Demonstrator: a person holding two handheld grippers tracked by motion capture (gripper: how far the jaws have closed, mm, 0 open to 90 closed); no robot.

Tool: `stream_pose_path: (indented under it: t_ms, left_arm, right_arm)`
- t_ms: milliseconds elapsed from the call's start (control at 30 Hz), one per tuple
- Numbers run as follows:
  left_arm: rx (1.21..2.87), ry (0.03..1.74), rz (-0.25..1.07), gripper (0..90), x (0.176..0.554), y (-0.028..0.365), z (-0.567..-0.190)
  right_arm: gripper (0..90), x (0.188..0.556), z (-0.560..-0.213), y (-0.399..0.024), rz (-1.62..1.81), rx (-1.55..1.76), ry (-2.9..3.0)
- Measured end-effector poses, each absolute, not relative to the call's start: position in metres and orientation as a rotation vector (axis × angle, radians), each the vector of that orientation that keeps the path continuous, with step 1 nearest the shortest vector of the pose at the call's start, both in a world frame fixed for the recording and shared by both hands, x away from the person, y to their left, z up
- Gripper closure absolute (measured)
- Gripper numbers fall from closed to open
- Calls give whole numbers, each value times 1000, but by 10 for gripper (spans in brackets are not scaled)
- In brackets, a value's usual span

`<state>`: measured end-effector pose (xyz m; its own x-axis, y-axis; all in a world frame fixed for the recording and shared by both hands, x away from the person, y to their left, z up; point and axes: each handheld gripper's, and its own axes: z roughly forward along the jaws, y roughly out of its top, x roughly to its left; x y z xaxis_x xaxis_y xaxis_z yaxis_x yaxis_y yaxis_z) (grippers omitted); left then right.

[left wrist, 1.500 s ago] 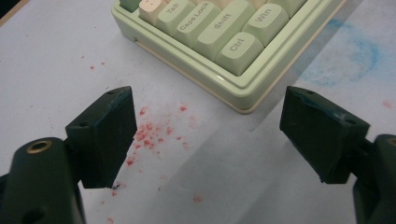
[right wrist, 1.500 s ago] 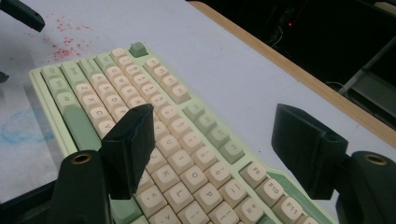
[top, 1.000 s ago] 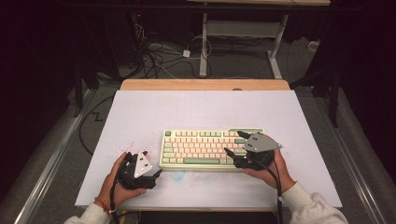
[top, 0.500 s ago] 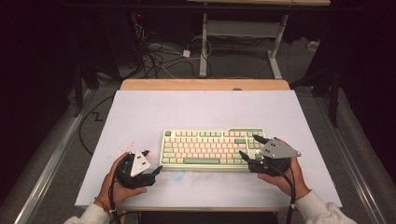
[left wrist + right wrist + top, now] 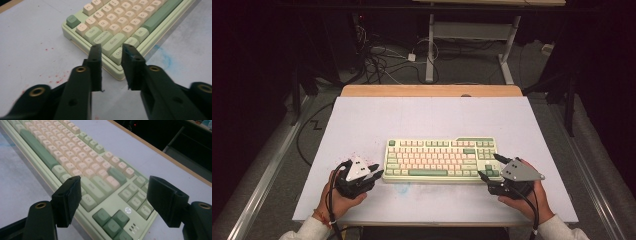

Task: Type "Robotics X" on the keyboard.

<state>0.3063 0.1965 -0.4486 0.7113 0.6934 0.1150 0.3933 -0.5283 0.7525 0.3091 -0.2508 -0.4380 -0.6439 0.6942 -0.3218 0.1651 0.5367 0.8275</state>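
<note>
Keyboard [image 5: 441,159] flat mid-counter [image 5: 362,120]. Left gripper [image 5: 373,172] at its near-left corner, jaws just closing to a narrow gap, nothing between. Right gripper [image 5: 489,167] spread wide, straddling the near-right corner, pads apart from it.

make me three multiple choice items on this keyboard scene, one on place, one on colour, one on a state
1. Where does the keyboard lie?
A. between the left tongs and right tongs
B. at the table's far edge
C. on the floor

2. What colour is its spacebar?
A. red
B. green
C. black

3. How do the right tongs stand?
A. shut on a key
B. holding a cable
C. open, holding nothing

Answers: 1 A, the high view shows one gripper at each end of the keyboard. 2 B, it matches the other darker green keys. 3 C, the right gripper view shows the jaws wide apart over the keyboard's corner.
</note>
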Motion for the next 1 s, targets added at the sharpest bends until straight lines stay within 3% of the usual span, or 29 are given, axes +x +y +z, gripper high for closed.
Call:
stream_pose_path:
  t_ms: [167, 1000]
  left_arm:
    - [2221, 794, 509, 873, 310, 190, -444]
    - [2318, 646, 422, 874, 335, 130, -432]
  right_arm:
    - [279, 303, -441, -256, 1042, 712, 2140]
    - [272, 299, -448, -256, 1010, 706, 2148]
